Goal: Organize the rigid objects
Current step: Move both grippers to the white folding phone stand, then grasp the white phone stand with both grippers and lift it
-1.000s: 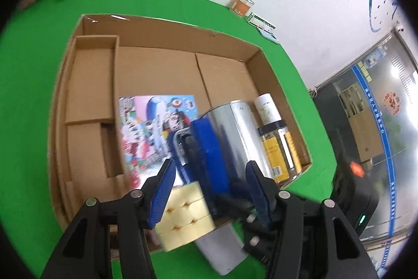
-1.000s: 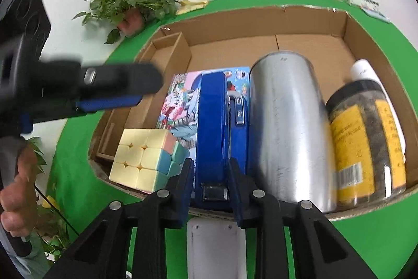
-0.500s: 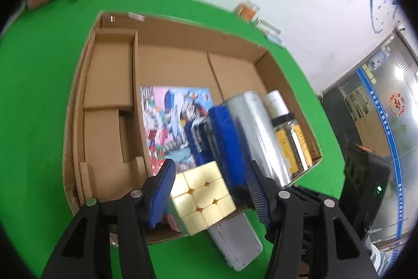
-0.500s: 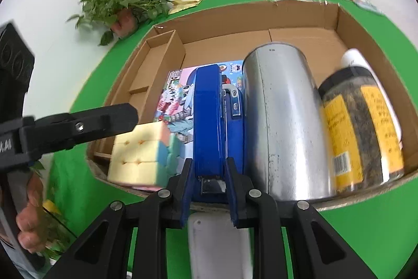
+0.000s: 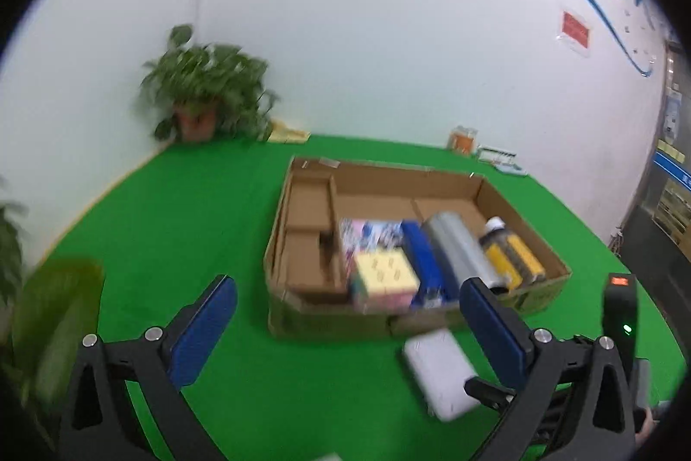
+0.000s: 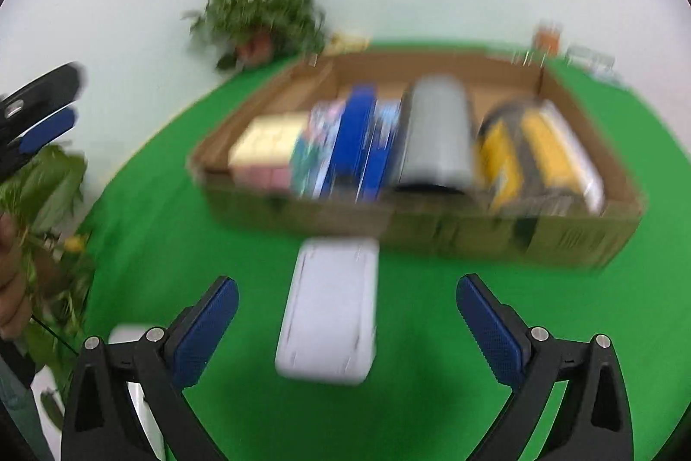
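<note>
Holding both my left gripper and right gripper spread wide and empty, I see the puzzle cube and blue stapler lying inside the cardboard box, white case just outside.

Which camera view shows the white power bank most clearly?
The right wrist view: the white power bank lies whole and central between the open fingers, though blurred. The left wrist view shows it smaller, low right, partly behind a finger.
</note>
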`<state>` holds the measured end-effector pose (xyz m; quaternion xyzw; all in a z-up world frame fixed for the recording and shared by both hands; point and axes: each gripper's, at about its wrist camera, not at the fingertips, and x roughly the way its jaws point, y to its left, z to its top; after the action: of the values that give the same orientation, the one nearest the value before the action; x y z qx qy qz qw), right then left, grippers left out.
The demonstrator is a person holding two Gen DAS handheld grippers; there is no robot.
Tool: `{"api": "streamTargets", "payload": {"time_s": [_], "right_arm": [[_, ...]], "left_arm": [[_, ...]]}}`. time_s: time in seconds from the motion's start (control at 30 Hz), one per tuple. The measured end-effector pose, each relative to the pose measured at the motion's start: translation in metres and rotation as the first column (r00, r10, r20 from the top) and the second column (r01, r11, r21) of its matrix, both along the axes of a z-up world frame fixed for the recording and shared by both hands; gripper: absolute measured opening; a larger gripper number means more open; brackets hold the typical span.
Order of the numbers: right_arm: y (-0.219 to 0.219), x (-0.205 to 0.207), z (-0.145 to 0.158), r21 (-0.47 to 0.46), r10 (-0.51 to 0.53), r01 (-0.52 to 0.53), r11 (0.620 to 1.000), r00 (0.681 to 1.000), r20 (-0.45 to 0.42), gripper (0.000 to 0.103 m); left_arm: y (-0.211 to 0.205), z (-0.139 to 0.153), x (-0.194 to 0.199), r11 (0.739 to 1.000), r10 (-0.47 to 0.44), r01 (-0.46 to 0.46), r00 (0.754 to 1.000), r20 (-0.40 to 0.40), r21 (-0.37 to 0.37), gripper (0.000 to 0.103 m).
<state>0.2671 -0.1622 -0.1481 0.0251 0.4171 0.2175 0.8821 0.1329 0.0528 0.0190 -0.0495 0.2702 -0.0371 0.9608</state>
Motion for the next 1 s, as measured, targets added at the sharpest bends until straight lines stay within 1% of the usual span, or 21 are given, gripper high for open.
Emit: {"api": "streamTargets", "payload": {"time_s": [0.1, 0.2, 0.23, 0.27, 0.37, 0.43, 0.5, 0.53, 0.6, 0.7, 0.77, 0.8, 0.83, 0.87, 0.93, 0.97, 1.0], "right_arm": [[0.016, 0.006, -0.023, -0.021, 0.025, -0.027, 0.999, 0.997, -0.071, 0.095], [0.026, 0.011, -0.041, -0.035, 0.039, -0.044, 0.998, 0.992, -0.121, 0.071], [0.027, 0.009, -0.043, -0.042, 0.039, -0.044, 0.998, 0.993, -0.114, 0.066], [0.027, 0.007, -0.044, -0.052, 0.035, -0.041, 0.998, 0.993, -0.111, 0.065], [0.013, -0.002, -0.047, -0.024, 0.019, -0.022, 0.999, 0.991, -0.133, 0.064], [-0.009, -0.018, -0.049, -0.025, -0.019, 0.016, 1.000, 0.991, -0.136, 0.063], [-0.032, -0.031, -0.050, -0.032, -0.048, 0.044, 0.999, 0.990, -0.131, 0.063], [-0.047, -0.042, -0.050, -0.054, -0.065, 0.059, 0.997, 0.991, -0.117, 0.063], [-0.070, -0.060, -0.048, -0.139, -0.087, 0.077, 0.987, 0.994, -0.073, 0.063], [-0.094, -0.073, -0.045, -0.223, -0.102, 0.091, 0.971, 0.994, -0.042, 0.063], [-0.099, -0.082, -0.043, -0.319, -0.106, 0.106, 0.942, 0.994, 0.017, 0.063], [-0.092, -0.090, -0.043, -0.400, -0.083, 0.104, 0.911, 0.994, 0.069, 0.063], [-0.086, -0.097, -0.043, -0.442, -0.053, 0.091, 0.892, 0.994, 0.098, 0.064], [-0.080, -0.102, -0.041, -0.453, -0.024, 0.073, 0.888, 0.993, 0.113, 0.064], [-0.064, -0.118, -0.035, -0.418, 0.070, -0.005, 0.908, 0.988, 0.140, 0.063], [-0.058, -0.128, -0.028, -0.352, 0.114, -0.052, 0.935, 0.981, 0.158, 0.066], [-0.056, -0.133, -0.022, -0.328, 0.128, -0.066, 0.942, 0.976, 0.173, 0.068]], "left_arm": [[0.002, -0.018, -0.020, 1.000, 0.015, -0.016, 0.997, -0.070, -0.013, 0.102], [0.001, -0.028, -0.033, 0.999, 0.019, -0.023, 0.991, -0.130, -0.029, 0.102], [0.000, -0.031, -0.034, 0.999, 0.004, -0.011, 0.988, -0.152, -0.043, 0.102], [-0.003, -0.034, -0.035, 0.998, -0.019, 0.009, 0.983, -0.181, -0.061, 0.102], [-0.011, -0.042, -0.035, 0.990, -0.083, 0.053, 0.968, -0.236, -0.131, 0.102], [-0.024, -0.048, -0.031, 0.977, -0.153, 0.103, 0.949, -0.276, -0.186, 0.102], [-0.039, -0.055, -0.031, 0.964, -0.219, 0.158, 0.930, -0.297, -0.215, 0.102], [-0.050, -0.059, -0.032, 0.956, -0.254, 0.191, 0.919, -0.303, -0.222, 0.102], [-0.071, -0.067, -0.035, 0.941, -0.311, 0.246, 0.898, -0.312, -0.231, 0.102], [-0.101, -0.080, -0.033, 0.917, -0.382, 0.307, 0.860, -0.339, -0.256, 0.102], [-0.112, -0.086, -0.032, 0.903, -0.413, 0.327, 0.839, -0.354, -0.280, 0.102], [-0.117, -0.088, -0.032, 0.896, -0.426, 0.333, 0.831, -0.358, -0.292, 0.102], [-0.118, -0.088, -0.032, 0.893, -0.432, 0.336, 0.828, -0.357, -0.301, 0.102], [-0.117, -0.089, -0.033, 0.890, -0.435, 0.336, 0.827, -0.356, -0.307, 0.102], [-0.111, -0.087, -0.033, 0.892, -0.426, 0.323, 0.832, -0.355, -0.315, 0.103], [-0.103, -0.086, -0.033, 0.885, -0.428, 0.311, 0.836, -0.343, -0.346, 0.102], [-0.096, -0.085, -0.032, 0.887, -0.414, 0.289, 0.842, -0.345, -0.361, 0.102]]}}
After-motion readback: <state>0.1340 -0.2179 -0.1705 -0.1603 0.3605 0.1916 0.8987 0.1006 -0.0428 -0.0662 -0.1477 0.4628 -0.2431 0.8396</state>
